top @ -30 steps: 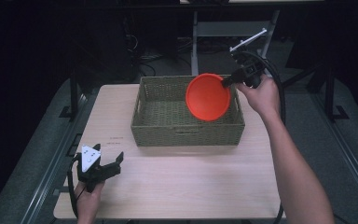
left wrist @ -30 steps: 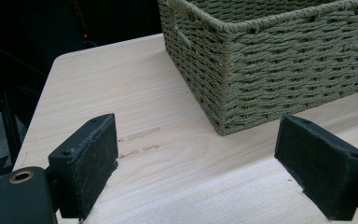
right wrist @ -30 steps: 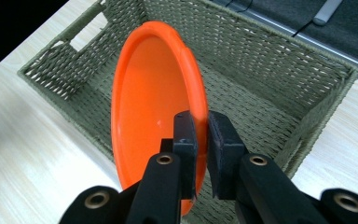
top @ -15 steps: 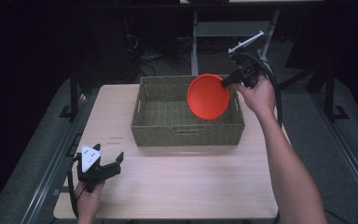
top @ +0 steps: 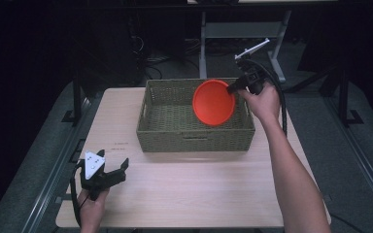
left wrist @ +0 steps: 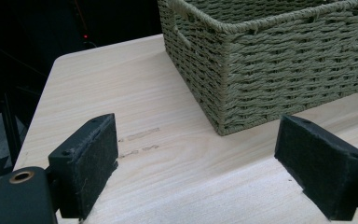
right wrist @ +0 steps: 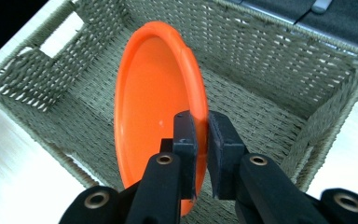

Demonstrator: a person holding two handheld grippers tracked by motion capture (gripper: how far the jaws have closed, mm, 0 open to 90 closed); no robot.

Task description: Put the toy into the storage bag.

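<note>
Above a woven basket (top: 194,131) at the far centre of a wooden table (top: 184,194), the right gripper (top: 234,88) pinches an orange plate (top: 213,102) by its rim, its jaws clenched on the edge at about 3 o'clock of the disc as the high view shows it. Seen from the right gripper view, the plate (right wrist: 154,112) hangs nearly on edge over the basket's interior (right wrist: 261,107), tilted rather than flat, with the two black pads clamped on a thin strip of rim and nothing else supporting it. It appears clear of the basket floor, though whether its lower edge grazes the weave cannot be told.

Meanwhile the left gripper (top: 110,177) rests at the table's 7 o'clock corner, well apart from the basket, its jaws spread wide and holding nothing; the left gripper view looks across bare tabletop (left wrist: 168,163) toward the basket's near corner (left wrist: 223,93).

Judging by the grip, the main risk is the plate pivoting or sliding out of that narrow hold, since its weight hangs to one side of the pads. Let go while still steeply tilted, it could land on its rim, roll against the basket wall, or come to rest leaning instead of lying flat. A sideways swing could also knock the rim against the wicker edge.
</note>
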